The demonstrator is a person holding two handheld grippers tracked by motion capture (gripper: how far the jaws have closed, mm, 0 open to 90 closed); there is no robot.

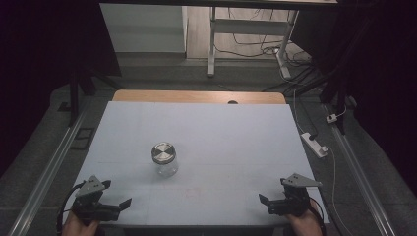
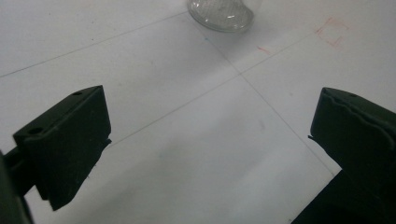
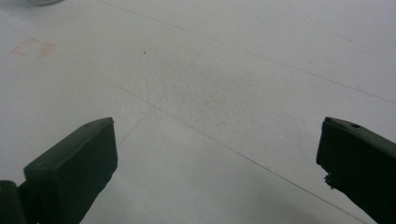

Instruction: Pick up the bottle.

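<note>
A clear glass jar point(image 1: 165, 164) with a shiny metal lid point(image 1: 163, 152) stands upright on the white table point(image 1: 206, 132), left of the middle. Its glass base point(image 2: 221, 14) reaches the top edge of the left gripper view. My left gripper point(image 1: 127, 202) rests at the table's near left corner, open, jaws wide apart over bare table, well short of the jar. At the near right corner my right gripper point(image 1: 262, 199) is open too, with nothing between its jaws. In each gripper view the two black jaws stand far apart: left gripper point(image 2: 205, 140), right gripper point(image 3: 215, 163).
A faint red square mark point(image 2: 331, 31) is drawn on the table near the front middle, also visible as the red square mark point(image 3: 33, 48). Thin pencil lines cross the sheet. A white power strip point(image 1: 314, 144) and cables lie on the floor to the right. A desk frame point(image 1: 248, 39) stands beyond the table.
</note>
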